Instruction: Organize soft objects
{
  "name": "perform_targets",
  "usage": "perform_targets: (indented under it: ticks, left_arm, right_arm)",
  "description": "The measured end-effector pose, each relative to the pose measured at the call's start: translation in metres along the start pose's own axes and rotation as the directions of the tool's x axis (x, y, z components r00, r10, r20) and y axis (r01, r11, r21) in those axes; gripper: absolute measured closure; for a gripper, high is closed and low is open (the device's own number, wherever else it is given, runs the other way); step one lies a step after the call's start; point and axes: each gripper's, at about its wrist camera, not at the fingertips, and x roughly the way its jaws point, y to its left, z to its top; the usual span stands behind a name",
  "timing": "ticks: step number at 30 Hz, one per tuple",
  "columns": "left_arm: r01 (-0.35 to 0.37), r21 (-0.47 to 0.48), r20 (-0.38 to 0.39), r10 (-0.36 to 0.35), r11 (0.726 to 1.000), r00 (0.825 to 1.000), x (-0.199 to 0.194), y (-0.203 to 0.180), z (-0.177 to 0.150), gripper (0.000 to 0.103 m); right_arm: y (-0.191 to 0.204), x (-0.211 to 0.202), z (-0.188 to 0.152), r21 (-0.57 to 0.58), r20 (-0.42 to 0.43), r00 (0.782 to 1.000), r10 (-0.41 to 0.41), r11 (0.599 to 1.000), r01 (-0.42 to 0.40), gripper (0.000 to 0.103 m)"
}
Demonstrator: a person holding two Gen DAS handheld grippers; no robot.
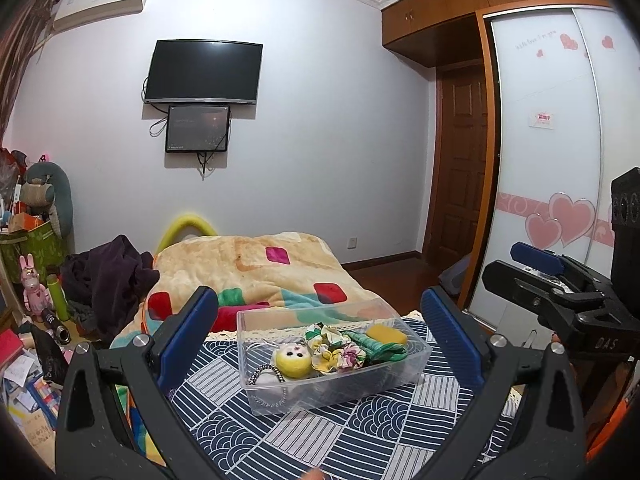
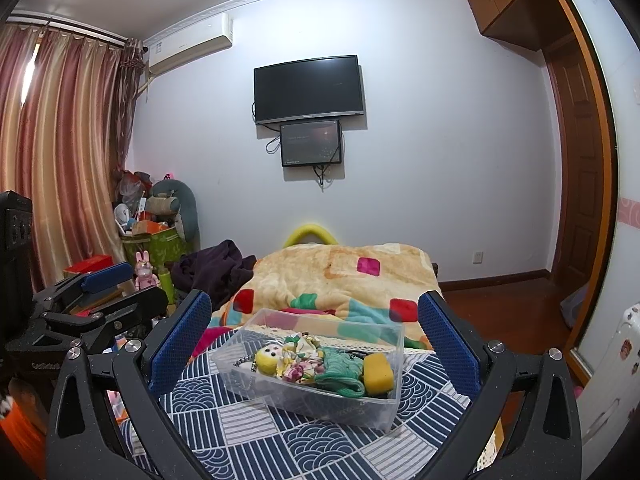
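A clear plastic box (image 1: 256, 396) stands on a blue patterned cloth (image 1: 320, 436). It holds a yellow round plush (image 1: 295, 361), a floral scrunchie (image 1: 334, 350), a green knitted piece (image 1: 378, 346), a yellow sponge (image 1: 387, 335) and a beaded hair tie (image 1: 266, 374). My left gripper (image 1: 320, 320) is open and empty, hovering before the box. My right gripper (image 2: 314, 320) is open and empty too, with the box (image 2: 376, 416) between its fingers in view. The right gripper also shows at the right of the left wrist view (image 1: 532, 264).
A bed with an orange patchwork blanket (image 1: 256, 268) lies behind the cloth. A dark garment (image 1: 112, 276) is heaped at its left. Cluttered boxes and toys (image 1: 32, 240) fill the left corner. A wardrobe (image 1: 552, 152) and door stand right.
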Motion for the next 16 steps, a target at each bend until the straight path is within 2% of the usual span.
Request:
perform_targets:
  ticks: [16]
  left_arm:
    - [0.01,0.001,-0.034,-0.01,1.0,0.999,0.0028,0.0015,-0.0026,0.0]
  right_arm:
    - [-0.0013,-0.0003,0.0006,0.001,-0.001,1.0,-0.003,1.0,0.003,0.0]
